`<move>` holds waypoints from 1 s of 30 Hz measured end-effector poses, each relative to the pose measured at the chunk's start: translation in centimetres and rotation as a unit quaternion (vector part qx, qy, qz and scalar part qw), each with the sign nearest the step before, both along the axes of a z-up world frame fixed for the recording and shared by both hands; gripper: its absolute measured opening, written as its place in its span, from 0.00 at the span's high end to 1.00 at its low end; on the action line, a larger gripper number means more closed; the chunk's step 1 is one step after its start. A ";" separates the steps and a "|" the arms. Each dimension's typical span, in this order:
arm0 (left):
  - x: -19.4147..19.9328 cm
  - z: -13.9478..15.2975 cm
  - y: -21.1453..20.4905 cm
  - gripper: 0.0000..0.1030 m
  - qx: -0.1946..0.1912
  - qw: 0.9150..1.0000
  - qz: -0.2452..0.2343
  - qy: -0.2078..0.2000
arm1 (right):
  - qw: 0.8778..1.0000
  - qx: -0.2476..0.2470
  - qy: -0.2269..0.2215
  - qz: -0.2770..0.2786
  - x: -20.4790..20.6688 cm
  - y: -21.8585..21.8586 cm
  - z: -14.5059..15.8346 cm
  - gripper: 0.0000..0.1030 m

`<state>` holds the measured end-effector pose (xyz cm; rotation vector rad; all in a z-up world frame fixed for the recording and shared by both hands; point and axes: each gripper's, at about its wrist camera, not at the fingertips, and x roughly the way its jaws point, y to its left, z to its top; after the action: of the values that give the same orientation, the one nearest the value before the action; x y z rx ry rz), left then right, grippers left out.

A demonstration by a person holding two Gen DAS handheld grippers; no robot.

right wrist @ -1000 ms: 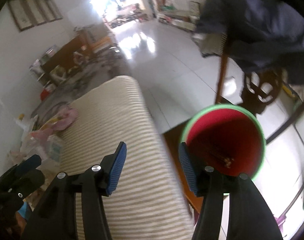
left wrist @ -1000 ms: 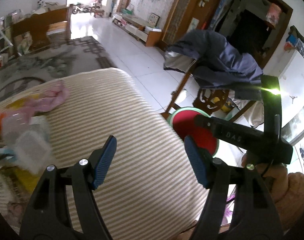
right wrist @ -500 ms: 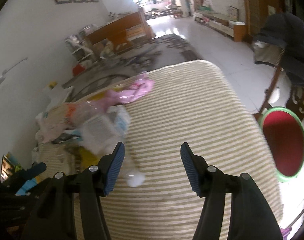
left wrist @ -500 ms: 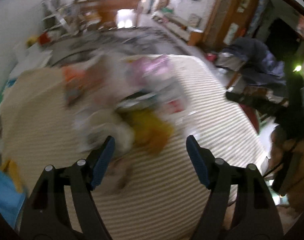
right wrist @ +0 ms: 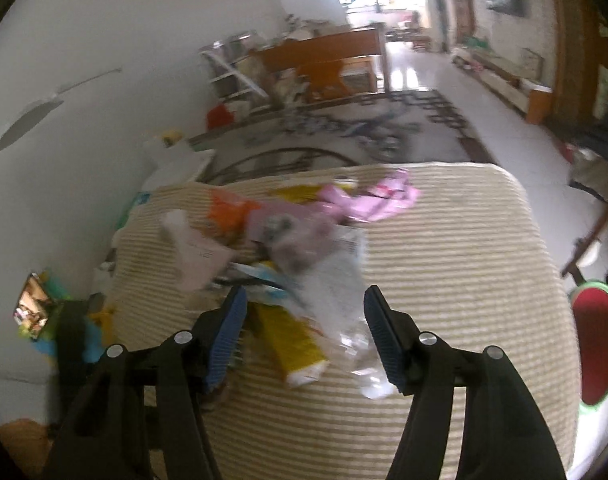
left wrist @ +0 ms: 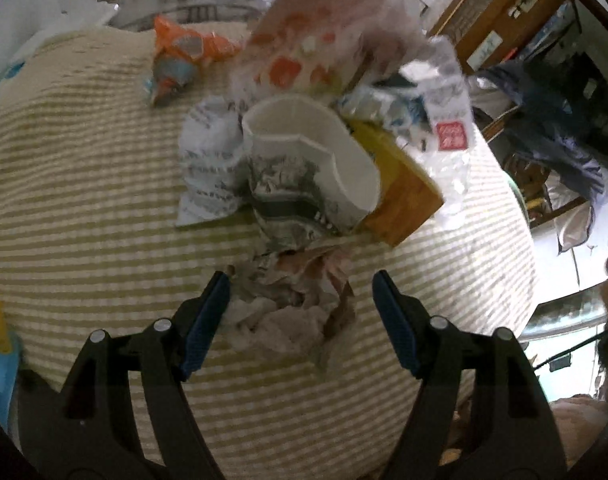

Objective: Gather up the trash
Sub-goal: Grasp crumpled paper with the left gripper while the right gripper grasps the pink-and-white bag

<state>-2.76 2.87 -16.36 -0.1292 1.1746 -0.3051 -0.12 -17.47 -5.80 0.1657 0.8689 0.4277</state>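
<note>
A heap of trash lies on the striped tablecloth (left wrist: 84, 208). My left gripper (left wrist: 299, 280) points steeply down, open, with a crumpled paper wad (left wrist: 292, 312) between its blue pads and no pad pressing on it. Just beyond the wad are a crushed paper cup (left wrist: 307, 168), a yellow-orange box (left wrist: 401, 196), a clear plastic bag with a red label (left wrist: 449, 128) and an orange wrapper (left wrist: 184, 50). My right gripper (right wrist: 304, 294) hangs over the same heap with its jaws opening. The yellow box (right wrist: 294, 340) and clear plastic (right wrist: 345, 304) lie below its gap, not gripped. A pink wrapper (right wrist: 371, 200) lies farther back.
A red bin with a green rim (right wrist: 595, 344) stands on the floor past the table's right edge. A chair draped with dark clothing (left wrist: 543, 128) is beside it. The right half of the tablecloth (right wrist: 463, 280) is bare. A white wall runs along the left.
Both views have swung from the red bin and the bare table end over to the trash heap. The left gripper has come down over the crumpled paper. The right jaws stand slightly wider.
</note>
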 end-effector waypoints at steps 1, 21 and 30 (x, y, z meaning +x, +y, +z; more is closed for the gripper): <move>-0.3 -0.7 0.3 0.31 0.008 1.000 -0.001 0.003 | 1.000 0.006 0.001 0.009 0.2 0.7 0.2 0.42; -0.7 0.1 3.3 0.56 -0.008 1.000 0.019 -0.017 | 0.994 -0.077 0.021 0.069 7.9 4.3 0.4 0.34; -0.5 -0.7 3.2 0.36 -0.007 1.000 0.011 -0.007 | 0.943 -0.247 0.073 0.209 14.1 9.9 -4.4 0.31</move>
<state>-3.28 6.05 -17.06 -0.1521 1.1571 -0.2950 13.98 -7.52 -10.18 -0.4646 1.1362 0.5816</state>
